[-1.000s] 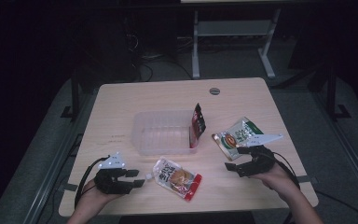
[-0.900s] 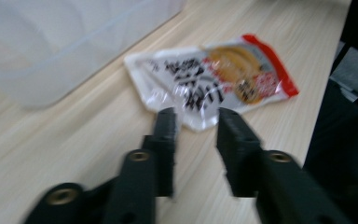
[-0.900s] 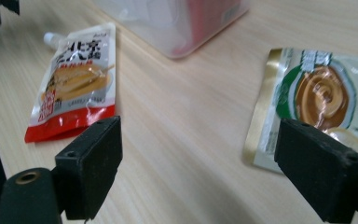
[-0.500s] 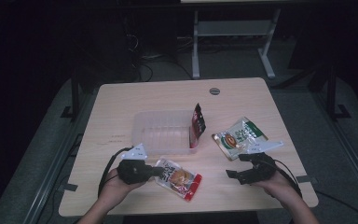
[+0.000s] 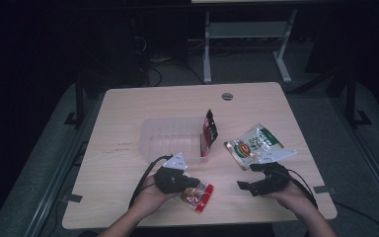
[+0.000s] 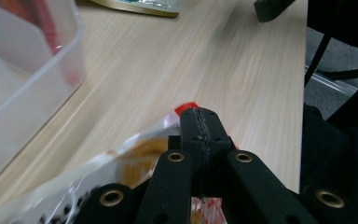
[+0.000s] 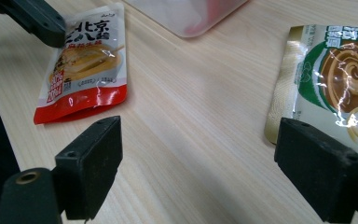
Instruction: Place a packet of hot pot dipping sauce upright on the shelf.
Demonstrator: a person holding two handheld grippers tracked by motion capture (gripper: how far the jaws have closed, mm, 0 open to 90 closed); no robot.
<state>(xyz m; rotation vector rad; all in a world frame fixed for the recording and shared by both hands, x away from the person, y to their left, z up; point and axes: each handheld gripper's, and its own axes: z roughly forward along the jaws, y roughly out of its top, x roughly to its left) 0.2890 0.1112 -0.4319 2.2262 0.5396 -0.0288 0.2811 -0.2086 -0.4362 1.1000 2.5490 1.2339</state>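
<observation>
A red and white snack packet [image 5: 201, 195] lies near the table's front edge, printed side up [image 7: 86, 65]. My left gripper [image 5: 191, 184] is at the packet's left end. Its jaws are pressed together [image 6: 200, 125] on the packet's edge [image 6: 130, 156]. To the right of the packet, my right gripper [image 5: 250, 186] is wide open [image 7: 198, 133] over bare wood, with nothing between the jaws. A green and gold pouch [image 5: 254, 144] lies flat just beyond the right gripper [image 7: 335, 74].
A clear plastic container [image 5: 170, 139] sits mid-table with a dark red packet [image 5: 208, 130] leaning upright at its right end. The container's corner [image 7: 191, 14] is close behind both packets. The table edge [image 6: 303, 93] drops off beside my left gripper.
My left gripper moved right from the table's left front to the snack packet and shut on its edge. My right gripper drew back from the green pouch toward the front edge.
</observation>
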